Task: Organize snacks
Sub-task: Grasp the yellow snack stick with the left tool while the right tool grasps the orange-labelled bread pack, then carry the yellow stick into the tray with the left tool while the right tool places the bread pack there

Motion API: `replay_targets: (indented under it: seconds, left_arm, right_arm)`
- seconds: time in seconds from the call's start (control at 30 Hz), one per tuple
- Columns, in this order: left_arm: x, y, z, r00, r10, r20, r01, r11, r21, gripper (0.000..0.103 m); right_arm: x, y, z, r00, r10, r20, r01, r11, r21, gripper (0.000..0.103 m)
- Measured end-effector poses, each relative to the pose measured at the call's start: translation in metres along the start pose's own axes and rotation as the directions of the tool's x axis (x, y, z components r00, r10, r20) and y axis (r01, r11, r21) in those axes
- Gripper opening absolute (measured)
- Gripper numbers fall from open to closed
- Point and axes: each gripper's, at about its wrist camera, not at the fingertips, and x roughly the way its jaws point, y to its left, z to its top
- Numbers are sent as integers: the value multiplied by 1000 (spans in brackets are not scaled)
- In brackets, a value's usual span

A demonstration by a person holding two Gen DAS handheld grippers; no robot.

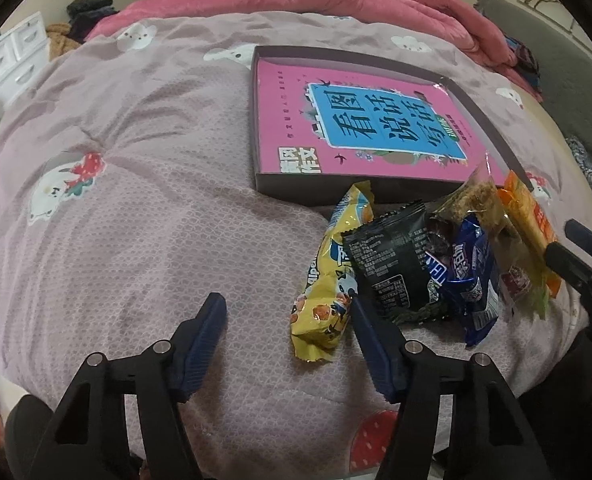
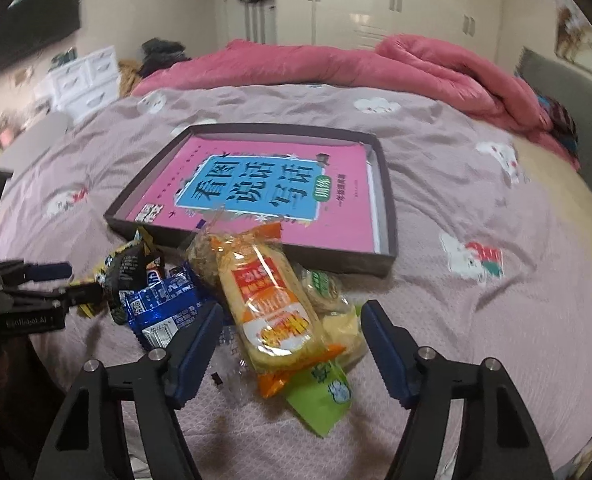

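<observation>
Covering the bed, a mauve quilt (image 1: 143, 216) carries a shallow box (image 2: 388, 216) holding a pink book (image 1: 287, 120). Snack packets (image 1: 408, 264) lie heaped just before it. Left claw (image 1: 287, 320) and right claw (image 2: 289, 328) gape wide, gripping nothing.

— What snacks have I got in front of me?

— A heap on the bedspread (image 1: 135, 216), just short of my tray's (image 1: 320, 190) near wall. A yellow wrapper (image 1: 328, 280) lies lengthwise at the heap's left, with a black packet (image 1: 388, 256) overlapping it.

— And to the right?

— A crumpled blue packet (image 1: 472, 280), then a clear bag of brown crumbly stuff (image 2: 203, 256) leaning on the tray wall. My orange-ended cracker pack (image 2: 271, 312) lies on top, and a green-ended pack (image 2: 328, 308) sits partly under it.
</observation>
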Motion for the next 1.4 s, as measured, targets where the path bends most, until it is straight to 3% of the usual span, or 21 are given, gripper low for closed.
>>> replay_targets:
  seconds: [0.27,0.57,0.7,0.83,1.1,1.4]
  left_arm:
    - [10,-7,8,999,-35,-20,35,999,39,56]
    - [26,-20,15,998,-43,-38,46,995,90,37]
    - [28,-16,16,997,-71,-29,73,995,66,24]
    - [28,-6,17,992,-122,-21,122,992,17,19]
    - [10,6,14,978,-206,23,206,977,-49,14]
    - [-19,9,23,971,-217,98,226,970,-88,14]
  right_arm:
    - [16,2,2,999,8,-40,-10,999,-30,54]
    - [27,-8,5,998,34,-44,-34,999,8,35]
    - [25,-13,7,999,40,-27,-39,999,34,33]
    - [19,-20,8,999,48,6,-48,996,69,32]
    - [13,-38,11,996,80,43,-86,981,172,32]
    - [6,-45,17,992,98,83,-113,973,201,32]
